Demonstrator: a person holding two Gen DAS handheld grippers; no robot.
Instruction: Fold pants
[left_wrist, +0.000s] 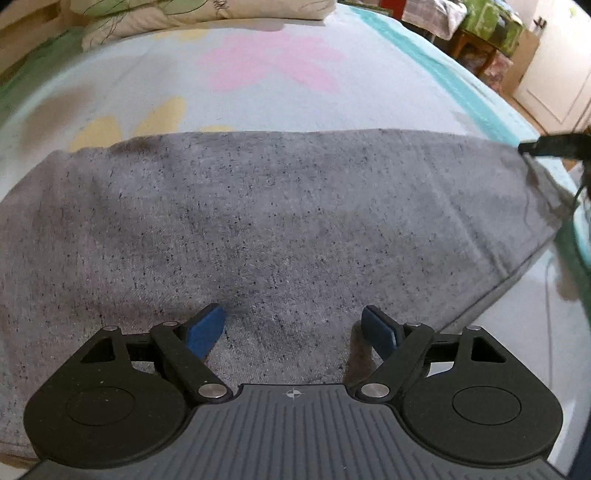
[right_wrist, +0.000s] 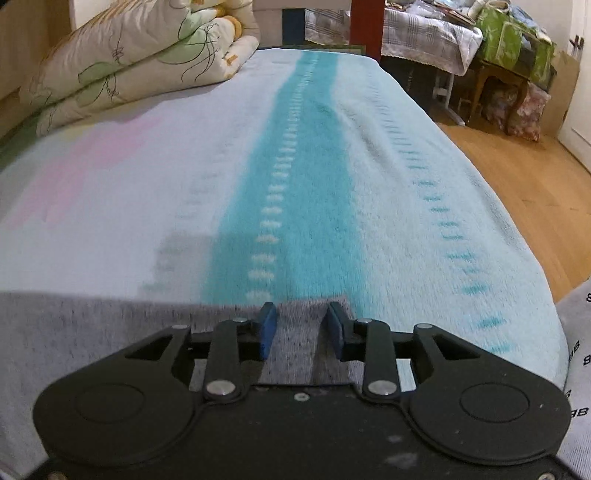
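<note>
A: Pants (left_wrist: 280, 229), grey, spread flat on the blanket (left_wrist: 258, 85) straight ahead of the left gripper (left_wrist: 295, 328). Spread wide, pads empty, hovering just above the cloth, probably lining up a pinch.

B: Right gripper (right_wrist: 299, 328) parked at the far corner, half-parted around the edge, not clamped. Probably ready to lift for the fold. Folded quilt (right_wrist: 129, 62) well beyond, off left.

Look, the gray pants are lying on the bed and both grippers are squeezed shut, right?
Not quite. The gray pants do lie on the bed, but both grippers are open. The left wrist view shows the left gripper spread wide; the right wrist view shows a gap between the right gripper fingers.
</note>
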